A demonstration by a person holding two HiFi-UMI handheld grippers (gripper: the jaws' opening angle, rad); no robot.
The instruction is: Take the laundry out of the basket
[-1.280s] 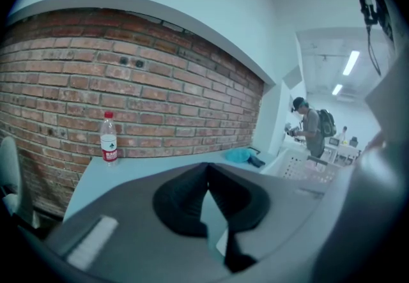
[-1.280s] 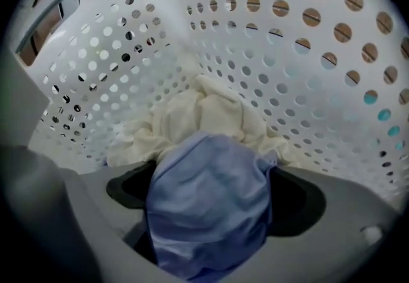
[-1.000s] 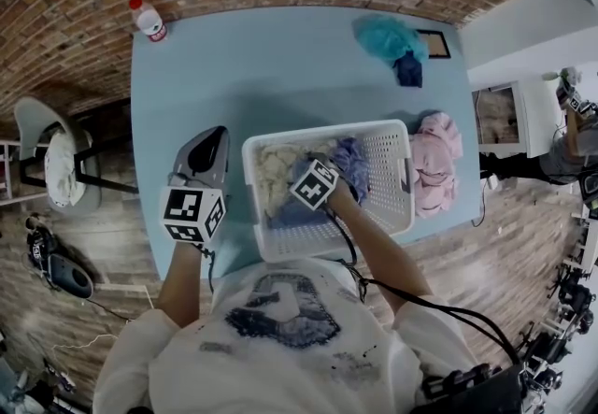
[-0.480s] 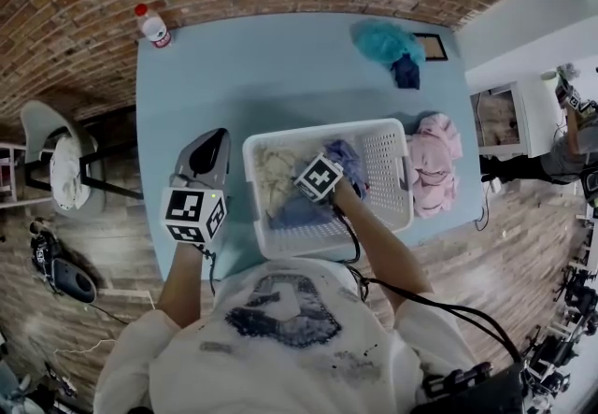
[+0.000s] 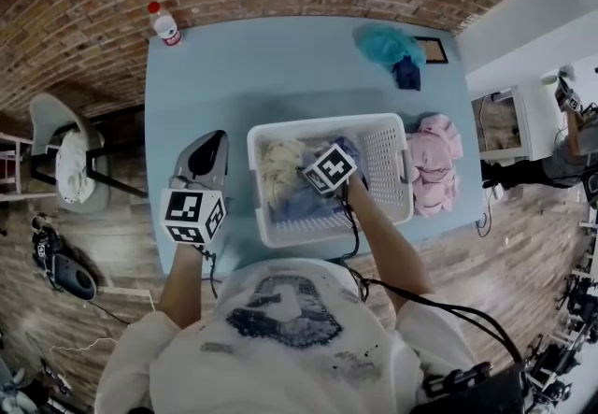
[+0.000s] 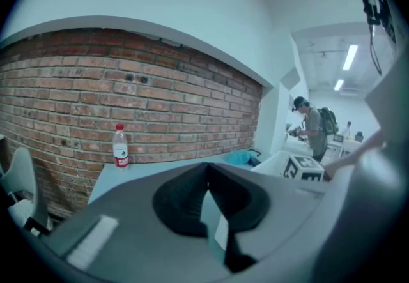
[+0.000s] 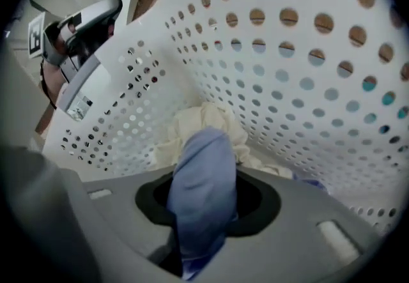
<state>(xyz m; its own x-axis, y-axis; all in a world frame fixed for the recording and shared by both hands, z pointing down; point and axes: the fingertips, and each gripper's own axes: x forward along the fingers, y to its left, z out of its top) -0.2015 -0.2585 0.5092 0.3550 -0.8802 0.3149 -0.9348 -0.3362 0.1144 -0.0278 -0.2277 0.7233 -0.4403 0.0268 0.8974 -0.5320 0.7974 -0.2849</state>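
Right gripper view: my right gripper [image 7: 202,154] has just been closing its jaws and now pinches a fold of the blue garment [image 7: 204,195] inside the white laundry basket [image 7: 287,84], ready to lift it off the cream cloth [image 7: 214,119]. My left gripper [image 5: 213,143] hangs beside the basket, jaws together, empty.

A blue cloth [image 7: 201,192] is between the jaws; beyond them a cream cloth [image 7: 211,123], perhaps off-white; around, a white perforated basket [image 7: 287,84].

Garment [image 7: 201,154]: between the fingers of the right gripper [image 7: 204,205], in the basket [image 7: 287,84].
Other cloth [image 7: 208,119]: just beyond those fingers.
Bottle [image 6: 120,146]: well ahead of the left gripper [image 6: 208,176] fingers.
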